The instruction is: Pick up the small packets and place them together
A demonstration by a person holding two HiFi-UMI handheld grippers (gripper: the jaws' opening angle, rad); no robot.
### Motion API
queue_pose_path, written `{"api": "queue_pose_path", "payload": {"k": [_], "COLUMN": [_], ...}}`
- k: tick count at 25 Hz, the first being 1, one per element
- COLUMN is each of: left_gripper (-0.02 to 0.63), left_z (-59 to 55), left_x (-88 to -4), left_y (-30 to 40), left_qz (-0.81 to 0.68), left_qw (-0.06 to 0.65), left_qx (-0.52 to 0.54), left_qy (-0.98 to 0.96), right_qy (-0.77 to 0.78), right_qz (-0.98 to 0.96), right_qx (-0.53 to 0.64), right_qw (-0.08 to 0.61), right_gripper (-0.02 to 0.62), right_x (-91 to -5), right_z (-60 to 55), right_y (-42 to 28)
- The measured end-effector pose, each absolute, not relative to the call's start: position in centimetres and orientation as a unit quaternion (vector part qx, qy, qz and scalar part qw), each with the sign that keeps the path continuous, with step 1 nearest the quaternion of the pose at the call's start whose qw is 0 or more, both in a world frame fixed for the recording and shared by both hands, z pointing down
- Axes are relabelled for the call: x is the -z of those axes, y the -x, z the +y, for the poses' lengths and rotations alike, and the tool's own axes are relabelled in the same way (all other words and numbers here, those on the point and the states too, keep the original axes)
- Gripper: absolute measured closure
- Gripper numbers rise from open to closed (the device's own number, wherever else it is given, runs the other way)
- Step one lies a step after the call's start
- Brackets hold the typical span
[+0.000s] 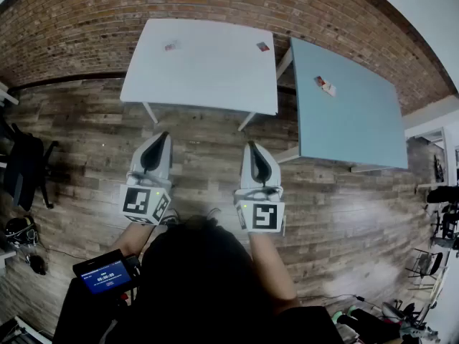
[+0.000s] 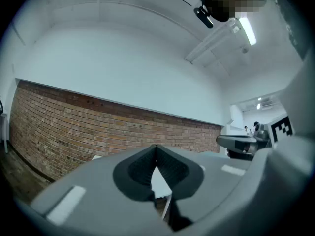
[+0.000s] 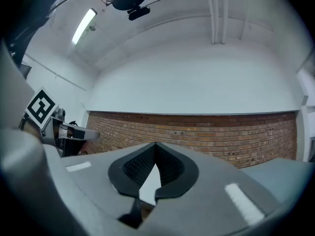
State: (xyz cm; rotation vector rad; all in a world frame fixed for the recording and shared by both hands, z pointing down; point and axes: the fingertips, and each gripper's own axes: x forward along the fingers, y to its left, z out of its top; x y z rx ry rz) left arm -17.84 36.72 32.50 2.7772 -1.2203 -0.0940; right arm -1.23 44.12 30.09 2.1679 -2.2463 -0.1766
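1. Nearest to us, at the bottom of the head view, we see the person's dark hair and, beside the left forearm, a small device (image 1: 105, 274) with a lit blue screen
2. The left gripper (image 1: 161, 137) is held out above the wooden floor (image 1: 208, 165), its marker cube turned toward the person. In the left gripper view we see its jaws closed tip to tip, with nothing between them
3. The right gripper (image 1: 253, 147) is held level with the left one and apart from it. In the right gripper view we see its jaws likewise closed and empty
4. Both grippers stand short of the tables, well apart from every packet
5. At the left edge of the head view we mark a dark office chair (image 1: 25, 167) on the floor
6. Beyond the grippers stands a white table (image 1: 208, 77). We note one small packet (image 1: 171, 46) toward its far left and a second packet (image 1: 263, 46) near its far right corner, the two well apart
7. Just beside it on the right stands a blue-grey table (image 1: 351, 127). Near its far left corner lie a red packet (image 1: 320, 81) and a white packet (image 1: 329, 89), side by side; we cannot tell whether they touch
8. Farthest from us, a brick wall (image 1: 143, 2) runs behind both tables. It also crosses the background of both gripper views, below a white upper wall
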Motion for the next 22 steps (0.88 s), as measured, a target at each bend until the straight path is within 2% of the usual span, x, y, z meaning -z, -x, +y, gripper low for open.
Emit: {"api": "queue_pose_path", "payload": {"k": [22], "left_gripper": [0.606], "left_z": [39.3], "left_x": [-33.1], "left_y": [13.2], "left_qz": [-0.428], "left_qw": [0.047], "left_qx": [0.025], "left_qy": [-0.902], "right_qy": [-0.661], "right_qz": [-0.75], "right_qx": [0.019], "right_qw": [0.007], "right_gripper": [0.592], "right_x": [-32.6], "right_z": [45.0], "right_y": [-4.8]}}
